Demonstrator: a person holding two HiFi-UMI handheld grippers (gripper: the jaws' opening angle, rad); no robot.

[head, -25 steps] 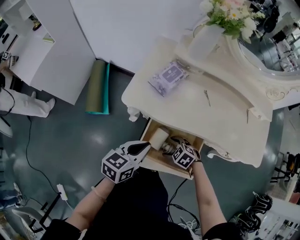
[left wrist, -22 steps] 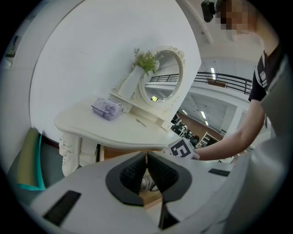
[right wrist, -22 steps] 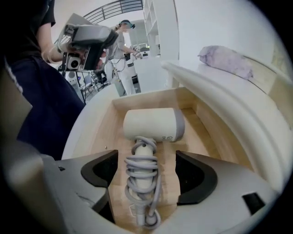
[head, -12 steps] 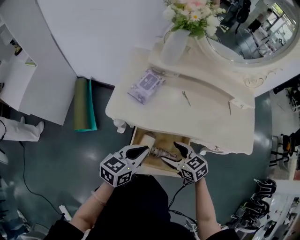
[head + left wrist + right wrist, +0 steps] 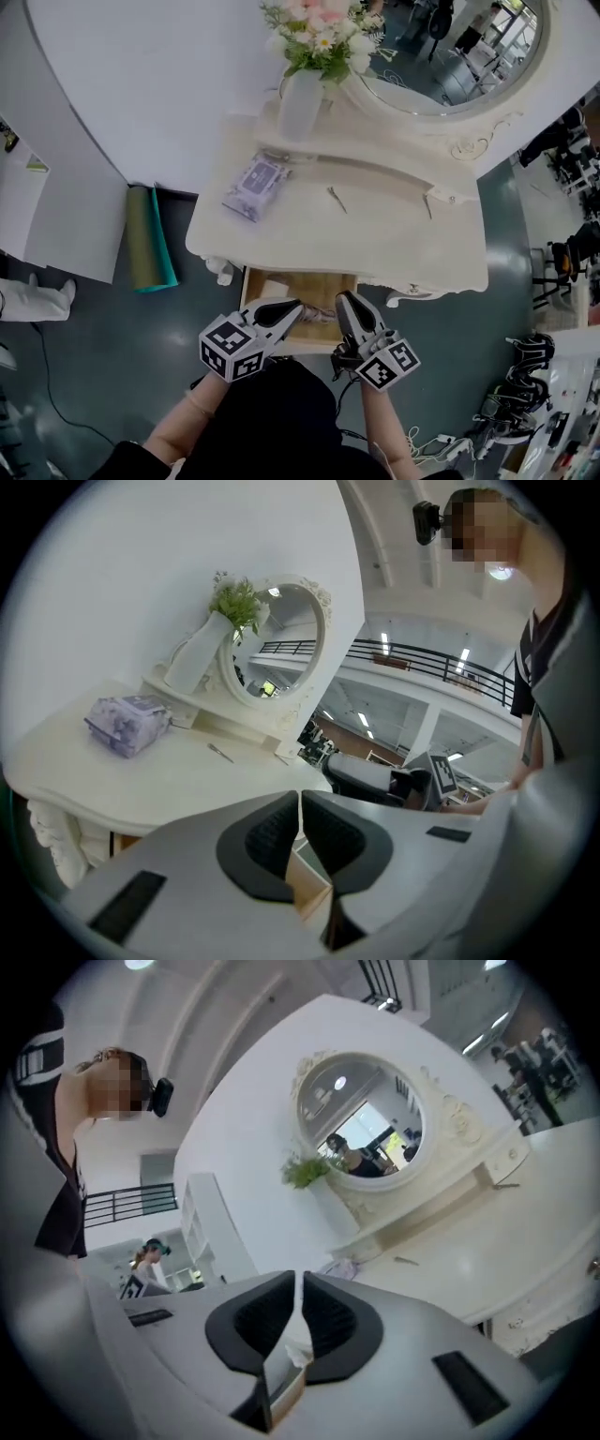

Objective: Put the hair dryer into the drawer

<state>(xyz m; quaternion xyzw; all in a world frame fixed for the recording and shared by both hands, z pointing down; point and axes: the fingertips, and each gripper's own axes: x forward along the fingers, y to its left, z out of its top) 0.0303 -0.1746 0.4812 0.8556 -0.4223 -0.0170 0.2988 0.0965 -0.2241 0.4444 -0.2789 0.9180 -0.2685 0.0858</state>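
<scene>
The hair dryer (image 5: 272, 287) lies in the open wooden drawer (image 5: 247, 302) under the cream vanity table (image 5: 412, 248), partly hidden behind the jaws. My left gripper (image 5: 295, 307) hovers over the drawer's front, shut, with nothing between its pads (image 5: 300, 803). My right gripper (image 5: 342, 298) is beside it, above the drawer's right half. Its jaws are closing and stand nearly together, empty (image 5: 298, 1288). In the left gripper view the right gripper (image 5: 375, 778) shows just beyond my jaws. Neither gripper touches the dryer.
On the tabletop lie a purple wipes pack (image 5: 255, 183) and two thin hair pins (image 5: 336, 199). A vase of flowers (image 5: 302, 94) and an oval mirror (image 5: 459, 56) stand at the back. A rolled green mat (image 5: 145, 239) leans by the wall at left. Cables lie on the floor.
The right gripper has risen out of the drawer, turned level and gone from wide open to nearly closed. The left gripper has lifted a little. The hair dryer stays in the drawer.
</scene>
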